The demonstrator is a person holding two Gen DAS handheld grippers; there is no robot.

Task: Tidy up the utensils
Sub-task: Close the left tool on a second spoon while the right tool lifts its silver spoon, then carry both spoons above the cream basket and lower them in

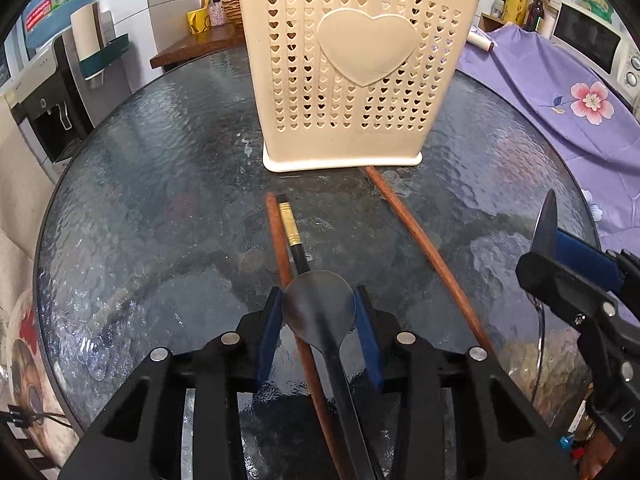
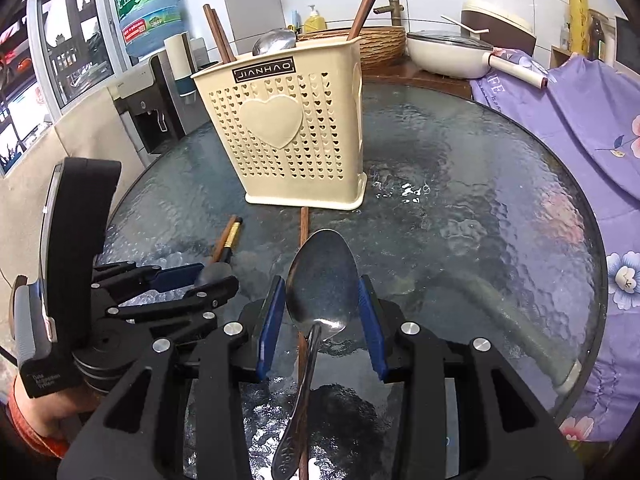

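A black label near the rim of the cream utensil holder (image 2: 292,136) reads "JIANHAO" in pale letters; it shows on the holder in the left wrist view too (image 1: 352,72). The blue water bottle (image 2: 148,8) carries Chinese characters and a red strip, too small to read.

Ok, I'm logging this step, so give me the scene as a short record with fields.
left gripper: shut on dark spoon
right gripper: shut on steel spoon
holder: cream, upright, already holds chopsticks and a spoon
loose on table: brown chopstick, plus a brown and black pair
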